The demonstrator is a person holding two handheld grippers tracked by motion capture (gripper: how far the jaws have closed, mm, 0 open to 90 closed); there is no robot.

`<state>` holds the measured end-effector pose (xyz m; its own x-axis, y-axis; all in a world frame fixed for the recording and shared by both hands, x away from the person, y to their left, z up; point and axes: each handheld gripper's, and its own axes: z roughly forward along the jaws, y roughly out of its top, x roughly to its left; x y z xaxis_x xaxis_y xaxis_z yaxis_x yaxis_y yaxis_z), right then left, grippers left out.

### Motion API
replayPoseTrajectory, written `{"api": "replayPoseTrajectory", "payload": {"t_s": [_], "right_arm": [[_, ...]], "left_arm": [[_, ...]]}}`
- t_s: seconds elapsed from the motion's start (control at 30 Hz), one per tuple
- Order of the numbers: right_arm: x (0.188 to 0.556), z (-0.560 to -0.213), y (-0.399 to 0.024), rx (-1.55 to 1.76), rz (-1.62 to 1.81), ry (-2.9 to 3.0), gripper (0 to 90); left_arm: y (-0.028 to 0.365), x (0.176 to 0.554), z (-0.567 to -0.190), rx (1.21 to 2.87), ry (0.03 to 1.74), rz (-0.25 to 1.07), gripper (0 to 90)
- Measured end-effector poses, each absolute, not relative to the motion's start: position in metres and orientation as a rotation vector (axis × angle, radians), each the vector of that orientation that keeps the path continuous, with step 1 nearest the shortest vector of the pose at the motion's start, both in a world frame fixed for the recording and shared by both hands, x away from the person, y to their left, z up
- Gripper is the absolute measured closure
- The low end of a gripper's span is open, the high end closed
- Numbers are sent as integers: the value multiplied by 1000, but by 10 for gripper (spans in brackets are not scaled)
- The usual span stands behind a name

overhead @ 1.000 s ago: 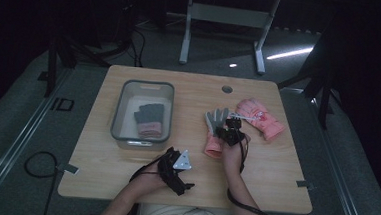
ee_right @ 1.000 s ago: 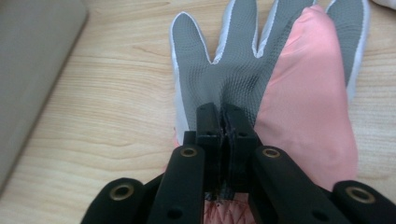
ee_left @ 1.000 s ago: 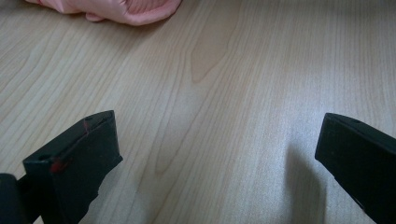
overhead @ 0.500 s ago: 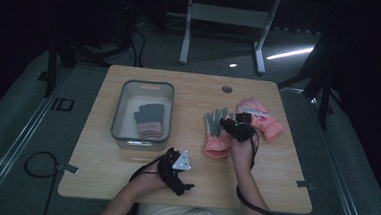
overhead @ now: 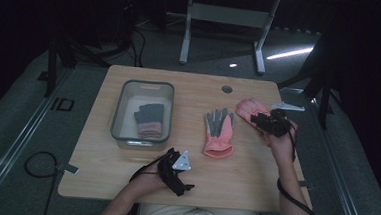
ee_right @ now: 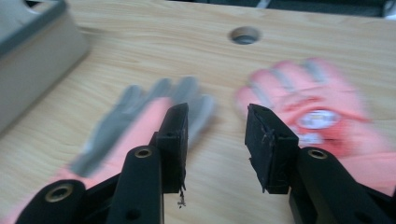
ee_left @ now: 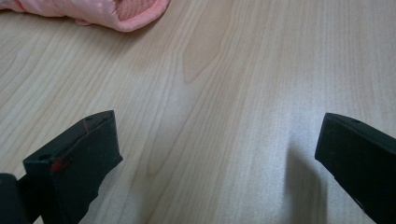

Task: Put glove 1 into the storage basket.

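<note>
A glove with a grey palm and pink cuff lies flat in the middle of the wooden table. A pink glove lies to its right. A third glove, grey and pink, rests inside the grey bin. My right gripper hovers over the near edge of the pink glove. Its jaws have just been opening and nothing is between them. In the right gripper view, the right gripper looks down between the grey-palmed glove and the pink glove. My left gripper rests open near the front edge.
A round cable hole sits in the table's back edge. In the left gripper view, the left gripper frames bare wood, with the pink cuff at the top. A metal stand stands on the floor behind the table.
My right gripper let go of the grey-palmed glove, opened, and moved up and to the right toward the pink glove. The left gripper stayed still.
</note>
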<state>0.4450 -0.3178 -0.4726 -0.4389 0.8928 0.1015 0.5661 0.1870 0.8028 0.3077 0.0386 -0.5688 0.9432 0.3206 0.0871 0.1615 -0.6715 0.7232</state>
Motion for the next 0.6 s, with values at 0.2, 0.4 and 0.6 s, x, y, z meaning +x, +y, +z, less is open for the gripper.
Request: {"api": "replayPoseTrajectory", "payload": {"t_s": [0.2, 0.4, 0.6], "right_arm": [[459, -470, -348, 1364, 1104, 2058, 569], [479, -477, -362, 1336, 1042, 2100, 553], [498, -487, -366, 1295, 939, 2162, 541]], "left_arm": [[38, 307, -569, 2324, 333, 272, 0], [38, 306, -569, 2320, 331, 273, 0], [39, 306, -568, 2316, 330, 268, 0]]}}
